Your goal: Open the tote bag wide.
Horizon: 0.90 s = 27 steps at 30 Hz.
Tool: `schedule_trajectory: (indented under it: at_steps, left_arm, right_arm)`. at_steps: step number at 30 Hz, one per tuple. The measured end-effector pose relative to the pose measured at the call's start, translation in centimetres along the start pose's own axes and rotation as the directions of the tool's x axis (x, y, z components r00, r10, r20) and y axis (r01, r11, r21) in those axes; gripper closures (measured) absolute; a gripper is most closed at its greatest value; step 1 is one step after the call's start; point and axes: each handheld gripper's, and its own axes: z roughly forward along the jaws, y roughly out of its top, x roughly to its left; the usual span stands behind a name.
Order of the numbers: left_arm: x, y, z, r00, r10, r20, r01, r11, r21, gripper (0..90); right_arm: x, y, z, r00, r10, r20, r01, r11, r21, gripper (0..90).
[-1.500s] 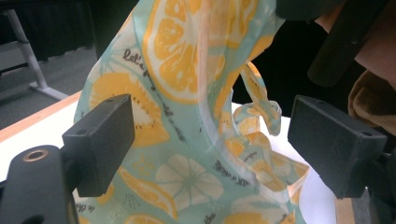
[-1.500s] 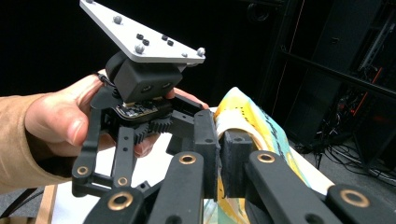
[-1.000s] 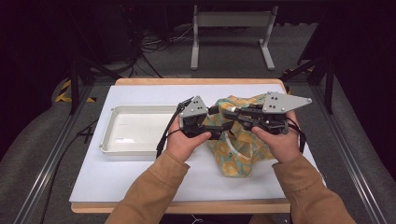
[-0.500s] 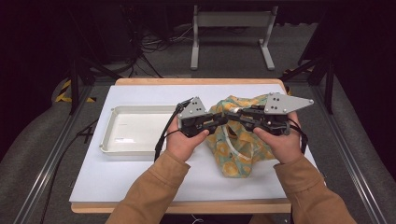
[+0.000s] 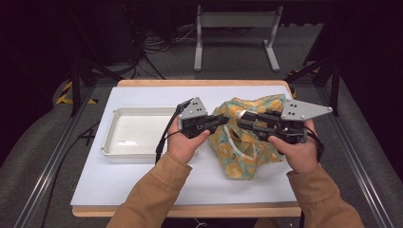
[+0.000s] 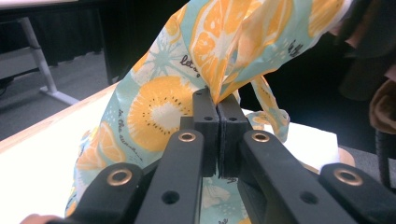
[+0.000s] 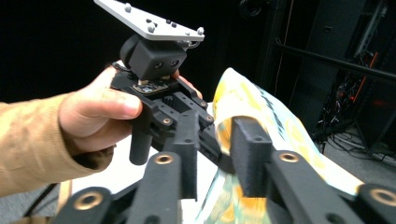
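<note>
A cloth bag (image 5: 235, 164) printed with orange slices on pale blue lies bunched on the right half of the white board. My left gripper (image 5: 222, 120) is shut on a raised fold of it; in the left gripper view the jaws (image 6: 218, 100) pinch the fabric (image 6: 154, 107) and the bag's strap hangs behind. My right gripper (image 5: 241, 122) points at the left one from the right, tips almost meeting over the bag. Its jaws (image 7: 215, 140) stand open, the cloth's edge (image 7: 271, 116) just beyond the gap. The person's left hand (image 7: 93, 112) shows there too.
A shallow white tray (image 5: 138, 153) with nothing in it sits on the left of the white board (image 5: 142, 185). Metal rails run along both sides of the table, and a frame stand (image 5: 235, 19) and cables are on the floor behind.
The right gripper has drawn back a little to the right and nearer the person. The left gripper has kept its hold on the cloth, almost in place.
</note>
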Motion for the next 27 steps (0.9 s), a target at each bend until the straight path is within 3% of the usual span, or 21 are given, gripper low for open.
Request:
schedule_trajectory:
  at_steps: [2, 6, 10, 12, 15, 24, 27]
  left_arm:
    - [0.1, 0.0, -0.1, 1.0, -0.003, -0.004, 0.003, 1.0, -0.003, 88.7]
    - [0.2, 0.0, -0.2, 0.9999, -0.011, -0.005, 0.011, 0.9999, -0.006, 88.7]
    - [0.2, 0.0, -0.2, 0.9999, -0.013, -0.004, 0.013, 0.9999, -0.009, 88.8]
    - [0.2, 0.0, -0.2, 0.9999, -0.014, -0.005, 0.014, 0.9999, -0.01, 88.8]
    - [0.3, 0.0, -0.3, 0.9998, -0.018, -0.006, 0.018, 0.9998, -0.011, 88.8]
    - [0.8, -0.3, -0.7, 0.9993, -0.035, -0.011, 0.035, 0.9993, -0.016, 88.4]
    - [0.8, -0.4, -0.9, 0.9992, -0.039, -0.01, 0.038, 0.9991, -0.018, 88.4]
  right_arm:
    - [0.3, -0.3, -1.0, 0.9997, 0.022, 0.01, -0.021, 1.0, -0.019, 61.7]
    - [0.7, -0.7, -2.6, 0.9967, 0.01, 0.081, -0.008, 1.0, -0.014, 42.9]
    - [0.8, -1.4, -4.0, 0.9887, 0.005, 0.15, -0.005, 1.0, 0.003, 34.3]
    - [0.8, -1.9, -4.8, 0.981, -0.003, 0.194, 0.0, 1.0, 0.015, 32.1]
    - [0.7, -2.8, -5.8, 0.9746, 0.006, 0.224, -0.012, 1.0, 0.025, 32.0]
    - [-0.6, -5.3, -8.1, 0.9513, 0.087, 0.296, -0.095, 0.995, 0.015, 29.0]
    - [-1.7, -6.1, -8.8, 0.9352, 0.115, 0.335, -0.127, 0.992, 0.014, 28.2]
